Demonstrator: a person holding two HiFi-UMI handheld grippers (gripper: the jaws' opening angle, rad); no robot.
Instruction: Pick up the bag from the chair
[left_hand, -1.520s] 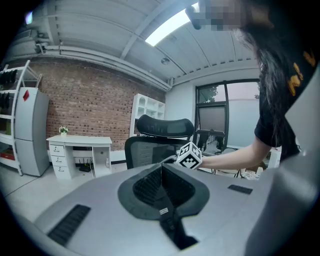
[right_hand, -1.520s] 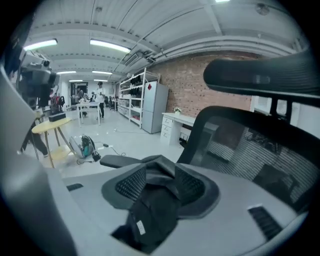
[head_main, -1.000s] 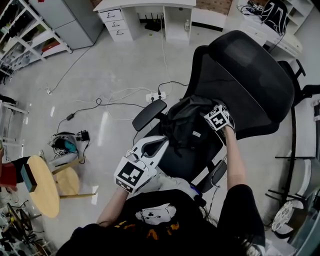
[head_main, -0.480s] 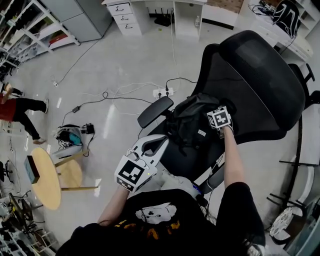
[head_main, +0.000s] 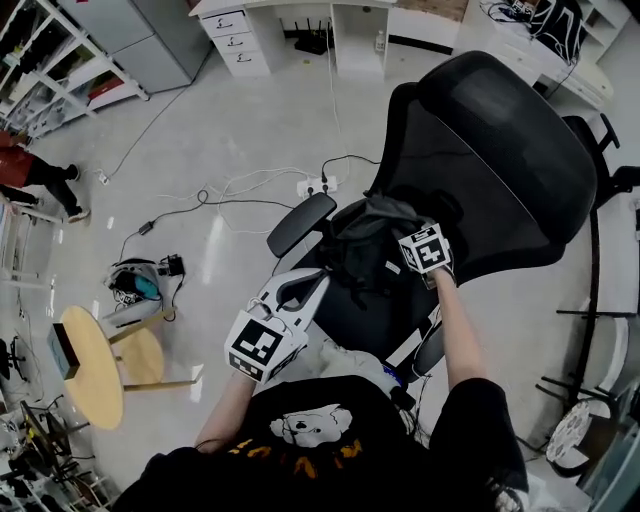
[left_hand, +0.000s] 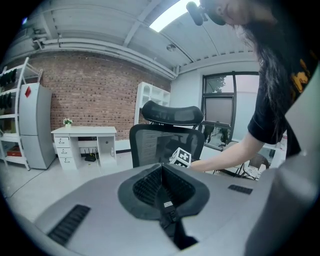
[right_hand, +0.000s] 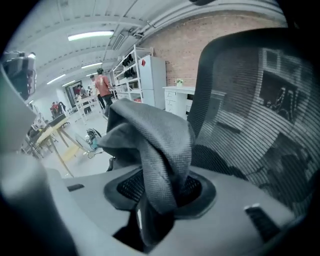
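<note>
A black bag (head_main: 362, 248) lies on the seat of a black mesh office chair (head_main: 500, 150). My right gripper (head_main: 402, 238) is at the bag's top right, against the backrest. Its jaws have just been closing, and in the right gripper view a fold of the grey-black bag fabric (right_hand: 150, 140) is pinched between the pads of the right gripper (right_hand: 160, 195). My left gripper (head_main: 308, 288) hovers at the seat's front left, apart from the bag. In the left gripper view the left gripper (left_hand: 162, 174) shows its pads together with nothing between them, and the chair (left_hand: 165, 142) stands ahead.
The chair's left armrest (head_main: 298, 226) juts out beside the left gripper. A power strip with cables (head_main: 312, 188) lies on the floor behind. A round wooden table (head_main: 88, 368) stands at the left, a white desk (head_main: 290, 25) at the back, and a person in red (head_main: 30, 168) at the far left.
The right gripper has shifted a little left onto the bag's top and closed on its fabric. The left gripper has stayed in place.
</note>
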